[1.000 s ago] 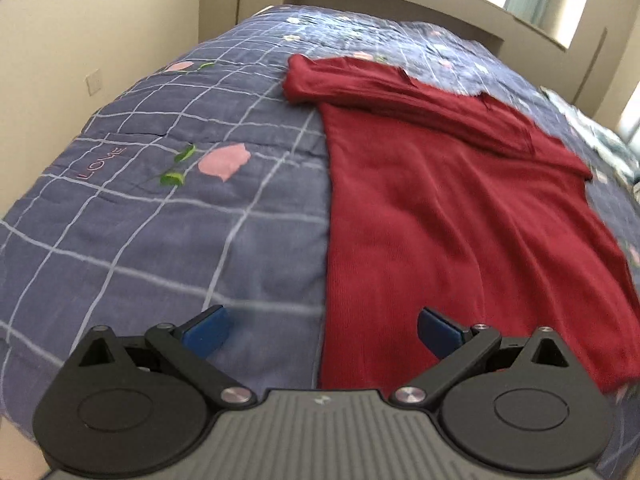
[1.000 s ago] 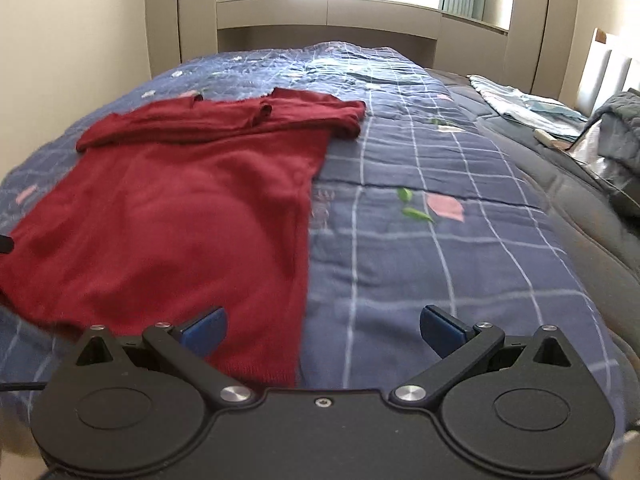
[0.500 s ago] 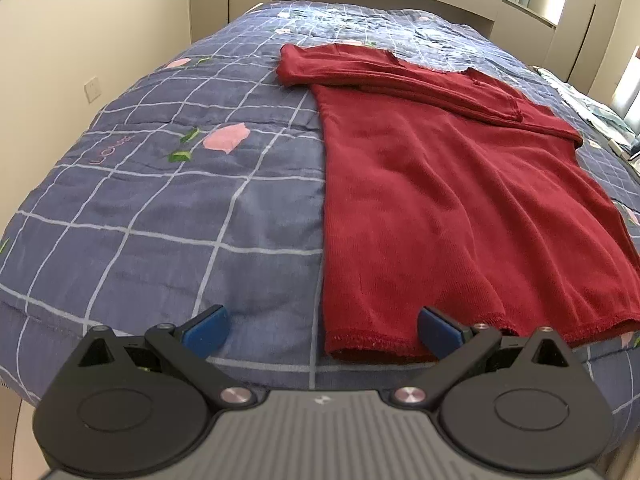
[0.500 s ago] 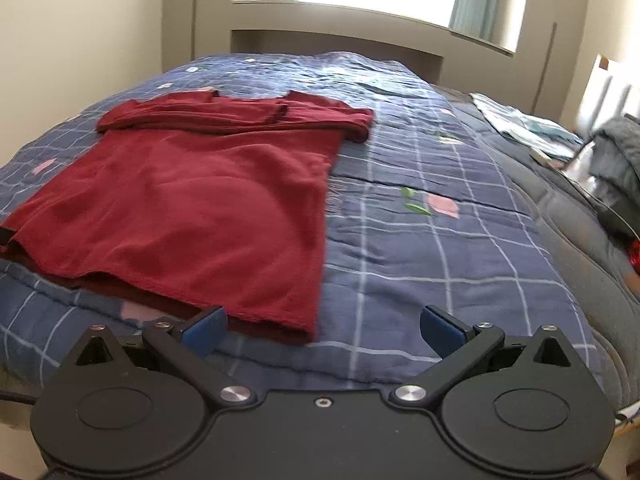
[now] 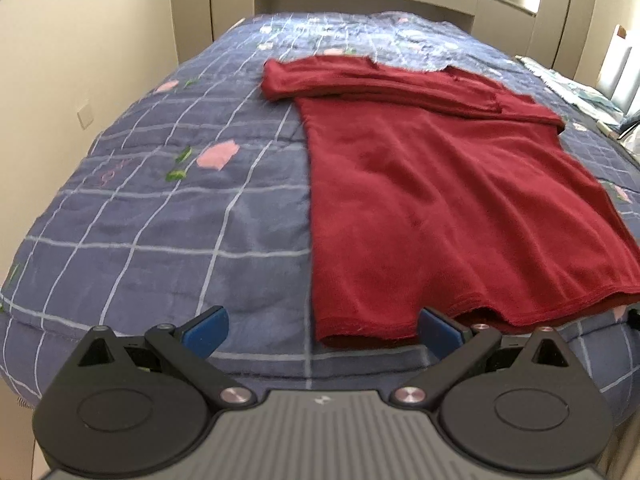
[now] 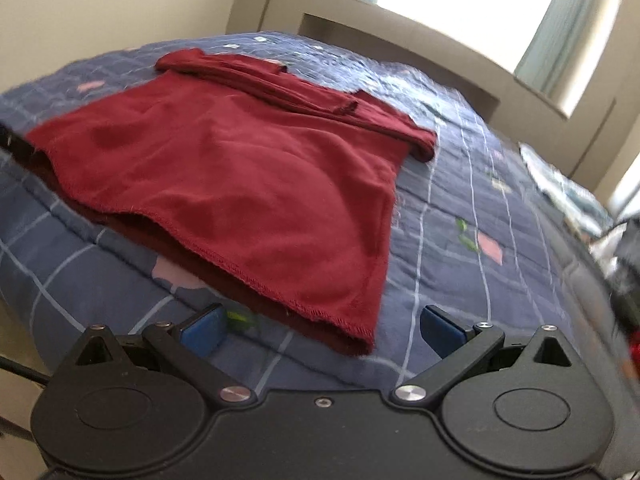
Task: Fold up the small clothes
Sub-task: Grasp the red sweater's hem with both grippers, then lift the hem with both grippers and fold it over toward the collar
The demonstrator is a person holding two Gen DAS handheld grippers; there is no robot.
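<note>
A dark red sweater (image 5: 432,184) lies flat on the bed with both sleeves folded across its top edge; it also shows in the right wrist view (image 6: 248,168). Its hem is at the near edge of the bed. My left gripper (image 5: 322,330) is open and empty, just short of the hem's left corner. My right gripper (image 6: 320,330) is open and empty, just short of the hem's right corner. The blue fingertips (image 5: 206,330) touch nothing.
The bed has a blue checked quilt (image 5: 160,200) with pink and green prints. A beige wall (image 5: 60,60) runs along the left side. A headboard shelf and window are at the far end. Other clothes (image 6: 568,188) lie at the far right.
Both grippers have drawn back and lifted from over the sweater to the near edge of the bed, so the whole hem now shows. The right view has tilted. The sweater has not moved.
</note>
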